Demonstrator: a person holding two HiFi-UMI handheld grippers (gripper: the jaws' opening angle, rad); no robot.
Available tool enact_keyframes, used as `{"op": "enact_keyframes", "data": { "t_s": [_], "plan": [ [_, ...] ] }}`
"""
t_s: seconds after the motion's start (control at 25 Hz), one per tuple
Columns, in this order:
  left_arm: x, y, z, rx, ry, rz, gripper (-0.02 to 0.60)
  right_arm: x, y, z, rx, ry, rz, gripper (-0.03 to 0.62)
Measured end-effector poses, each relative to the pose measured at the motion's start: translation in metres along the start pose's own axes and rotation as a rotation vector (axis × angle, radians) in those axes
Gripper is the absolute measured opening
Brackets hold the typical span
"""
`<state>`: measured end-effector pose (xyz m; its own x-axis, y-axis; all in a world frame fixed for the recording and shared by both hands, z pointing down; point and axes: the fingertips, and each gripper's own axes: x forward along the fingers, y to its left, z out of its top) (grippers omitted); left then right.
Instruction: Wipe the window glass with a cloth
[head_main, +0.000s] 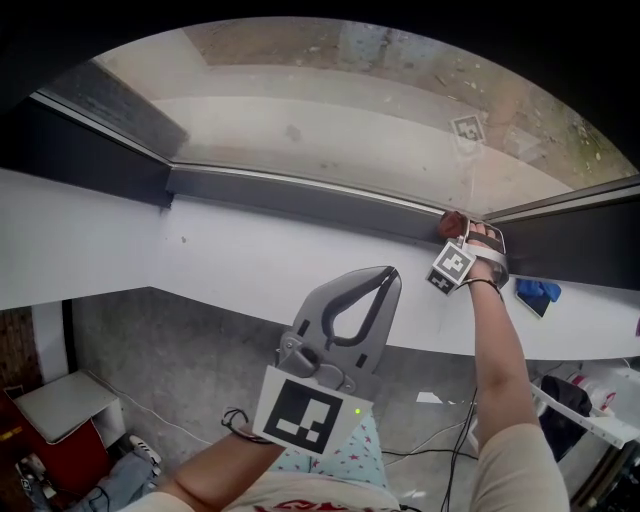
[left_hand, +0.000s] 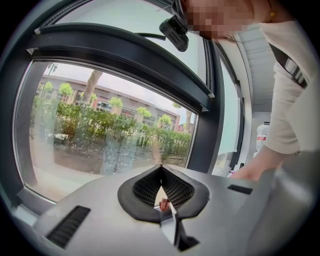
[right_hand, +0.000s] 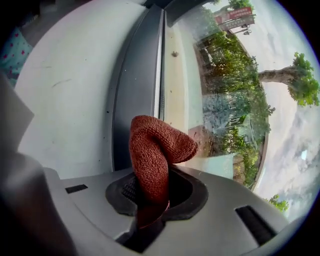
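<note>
My right gripper (right_hand: 150, 194) clamps the cloth (right_hand: 156, 150), its tip at the bottom edge of the glass (right_hand: 220, 95), beside the frame (right_hand: 134, 100). My left gripper (left_hand: 161, 169) is closed and empty. The glass looks streaky, so I judge most wiping is left.

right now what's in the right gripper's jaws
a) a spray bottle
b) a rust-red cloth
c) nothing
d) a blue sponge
B: in its own view the right gripper is shut on a rust-red cloth, whose folded end sticks up from between the jaws, close to the window glass.
</note>
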<state>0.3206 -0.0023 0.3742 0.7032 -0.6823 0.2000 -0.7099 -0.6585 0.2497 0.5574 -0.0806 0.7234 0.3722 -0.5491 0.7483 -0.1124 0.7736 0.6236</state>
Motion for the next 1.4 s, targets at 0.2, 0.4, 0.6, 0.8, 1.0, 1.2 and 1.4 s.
{"op": "enact_keyframes", "data": {
  "t_s": [0.2, 0.4, 0.6, 0.8, 1.0, 1.2, 1.4],
  "plan": [
    [-0.004, -0.001, -0.027, 0.061, 0.08, -0.024, 0.021, 0.007, 0.004, -0.001, 0.015, 0.034, 0.044, 0.086],
    [-0.008, 0.002, -0.021, 0.062, 0.057, -0.014, 0.021, -0.014, -0.01, 0.005, 0.082, -0.028, 0.038, 0.086],
    [-0.017, 0.001, 0.011, 0.104, 0.003, -0.021, 0.021, -0.152, -0.093, 0.021, 0.132, -0.273, -0.225, 0.086],
    [-0.023, -0.001, 0.035, 0.102, -0.057, -0.014, 0.021, -0.328, -0.233, 0.014, 0.187, -0.436, -0.657, 0.086],
    [-0.028, -0.004, 0.039, 0.099, -0.061, -0.014, 0.021, -0.413, -0.315, 0.007, 0.22, -0.475, -0.921, 0.076],
    [-0.034, -0.006, 0.042, 0.126, -0.045, -0.025, 0.021, -0.416, -0.32, 0.017, 0.202, -0.491, -0.993, 0.083],
    [-0.038, 0.003, 0.048, 0.112, -0.067, 0.012, 0.021, -0.413, -0.326, 0.016, 0.209, -0.497, -1.102, 0.083]
  ]
}}
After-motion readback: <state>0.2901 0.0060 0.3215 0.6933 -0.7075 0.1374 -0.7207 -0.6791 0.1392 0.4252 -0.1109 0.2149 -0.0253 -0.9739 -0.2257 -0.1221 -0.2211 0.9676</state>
